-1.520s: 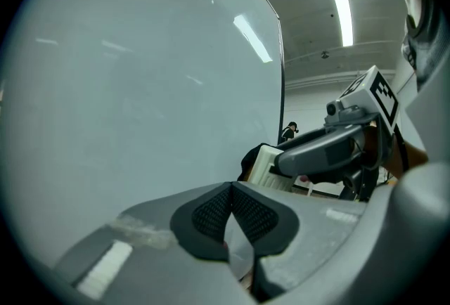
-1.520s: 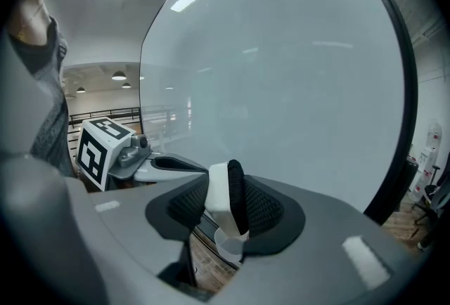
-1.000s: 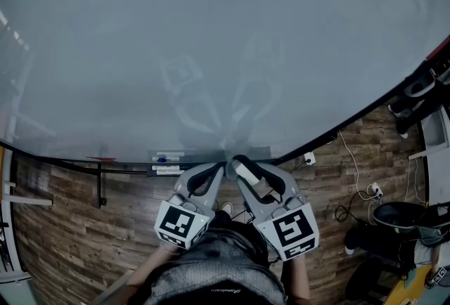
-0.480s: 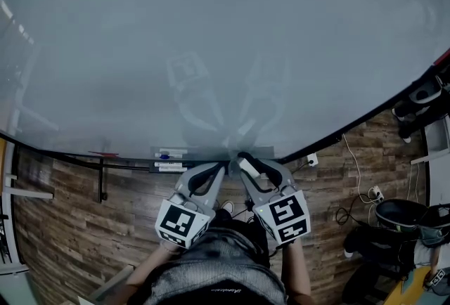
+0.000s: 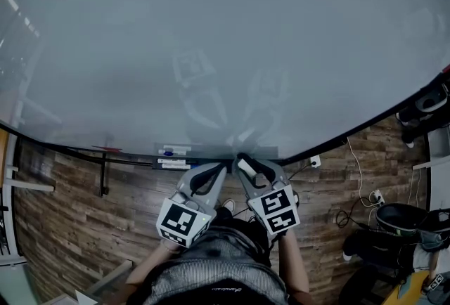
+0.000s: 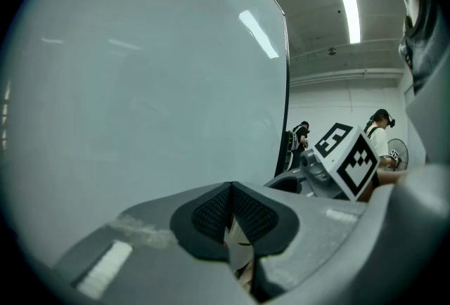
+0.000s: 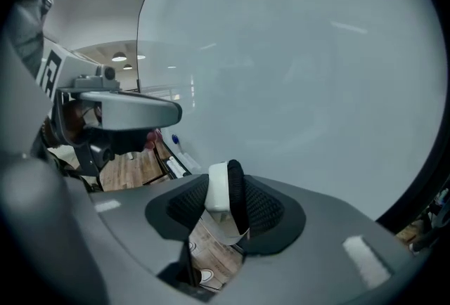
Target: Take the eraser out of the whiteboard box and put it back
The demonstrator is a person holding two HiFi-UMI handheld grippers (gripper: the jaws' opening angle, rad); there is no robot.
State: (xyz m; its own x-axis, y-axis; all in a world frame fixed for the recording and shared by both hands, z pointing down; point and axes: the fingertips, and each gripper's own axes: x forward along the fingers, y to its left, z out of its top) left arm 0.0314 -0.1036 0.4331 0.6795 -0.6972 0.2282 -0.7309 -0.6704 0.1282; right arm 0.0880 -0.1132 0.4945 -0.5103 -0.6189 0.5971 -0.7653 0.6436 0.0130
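Observation:
The eraser (image 5: 245, 167), white-backed with a black felt face, sits between the pads of my right gripper (image 5: 242, 162), which is shut on it just below the whiteboard's lower edge. In the right gripper view the eraser (image 7: 219, 191) stands on edge in the right gripper (image 7: 226, 204). The whiteboard box (image 5: 184, 159) is a narrow tray along the board's lower edge, holding markers (image 5: 169, 152), left of the eraser. My left gripper (image 5: 222, 168) hovers beside the right one, its jaws shut and holding nothing (image 6: 230, 216).
The large whiteboard (image 5: 211, 43) fills most of the head view. A black stand leg (image 5: 104, 176) drops below its left part. On the wooden floor to the right lie cables and a socket (image 5: 310, 161). Dark gear (image 5: 397, 221) sits far right. People stand in the background (image 6: 380, 133).
My right gripper has sunk with the eraser toward the board's lower edge and tilted further down. The left gripper has stayed where it was.

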